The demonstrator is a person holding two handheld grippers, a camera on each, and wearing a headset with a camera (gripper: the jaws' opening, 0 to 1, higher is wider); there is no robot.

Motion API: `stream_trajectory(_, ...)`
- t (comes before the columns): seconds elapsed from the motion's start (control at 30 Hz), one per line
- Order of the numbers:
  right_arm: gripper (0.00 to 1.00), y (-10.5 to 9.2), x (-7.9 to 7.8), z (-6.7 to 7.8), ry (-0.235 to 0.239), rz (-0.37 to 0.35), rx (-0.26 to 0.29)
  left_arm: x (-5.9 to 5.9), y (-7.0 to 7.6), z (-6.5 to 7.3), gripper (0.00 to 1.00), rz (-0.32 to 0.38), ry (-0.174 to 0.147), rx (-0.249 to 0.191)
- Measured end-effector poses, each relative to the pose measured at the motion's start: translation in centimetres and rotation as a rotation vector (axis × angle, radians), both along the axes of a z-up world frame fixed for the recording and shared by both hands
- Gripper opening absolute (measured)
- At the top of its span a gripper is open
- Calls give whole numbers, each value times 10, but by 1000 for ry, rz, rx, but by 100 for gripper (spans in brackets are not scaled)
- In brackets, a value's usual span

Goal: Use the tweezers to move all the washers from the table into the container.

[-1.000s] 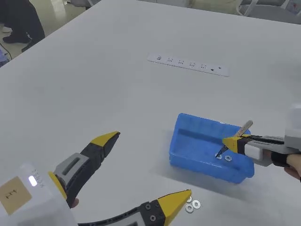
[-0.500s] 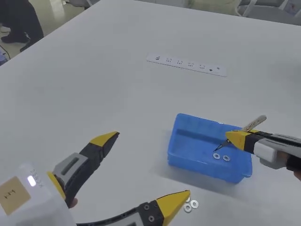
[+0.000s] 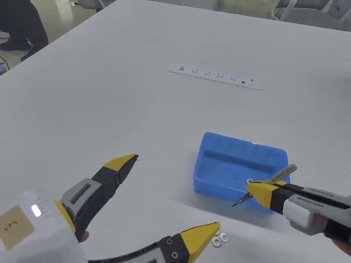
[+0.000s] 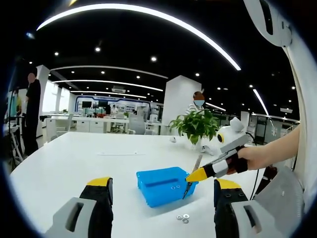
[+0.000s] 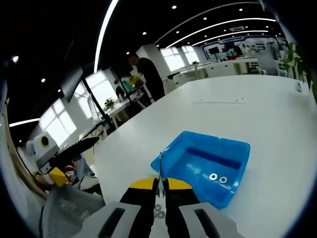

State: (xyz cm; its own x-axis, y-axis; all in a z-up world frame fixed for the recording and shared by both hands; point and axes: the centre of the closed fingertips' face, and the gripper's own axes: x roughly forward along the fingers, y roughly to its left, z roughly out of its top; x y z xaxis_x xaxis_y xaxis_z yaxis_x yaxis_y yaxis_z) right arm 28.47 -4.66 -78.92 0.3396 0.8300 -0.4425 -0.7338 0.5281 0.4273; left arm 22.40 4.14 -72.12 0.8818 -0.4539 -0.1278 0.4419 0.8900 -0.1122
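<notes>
**head view.** the right gripper [image 3: 264, 193], clamped on the tweezers [image 3: 241, 200], has drawn back from the container [image 3: 236, 149]. a second ago the tweezer points stood inside it, over two washers. now they hang outside its near wall, above the table [image 3: 109, 98], and seem to carry nothing. one washer [image 3: 249, 181] shows on the blue floor beside the gripper. the loose washers [image 3: 219, 239] lie on the table in front of the container, just beside one tip of the left gripper [image 3: 164, 197], which is spread wide and holds nothing. a power strip [image 3: 216, 75] lies well behind.

**left gripper view.** the view's own jaws stand wide apart. between them sits the container with two washers inside, the tweezer points at its right corner. the loose washers [image 4: 182, 217] lie on the table in front.

**right gripper view.** the jaws are narrow on the tweezers, whose points sit at the container's near rim. two washers [image 5: 218, 178] rest inside. judged: one delivery is finished, and the loose group is the next pick.
</notes>
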Motion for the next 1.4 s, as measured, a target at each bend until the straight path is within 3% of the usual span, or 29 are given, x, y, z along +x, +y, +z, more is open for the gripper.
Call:
stream_trajectory(0.33, 3, 3, -19, -35, 46, 76, -71, 0, -2, -1, 86, -8, 1, 4)
stream_trajectory(0.7, 3, 5, -27, -42, 31, 134, -119, 0, -4, -2, 86, -10, 5, 8)
stream_trajectory(0.77, 3, 6, -29, -42, 15, 150, -134, 0, -5, -2, 86, -13, 5, 8)
stream_trajectory(1.2, 3, 17, -49, -40, -210, 398, -318, -1, -6, -2, 85, -22, 8, 14)
stream_trajectory(1.4, 3, 23, -59, -41, -277, 496, -382, -1, -5, -1, 85, -15, 4, 12)
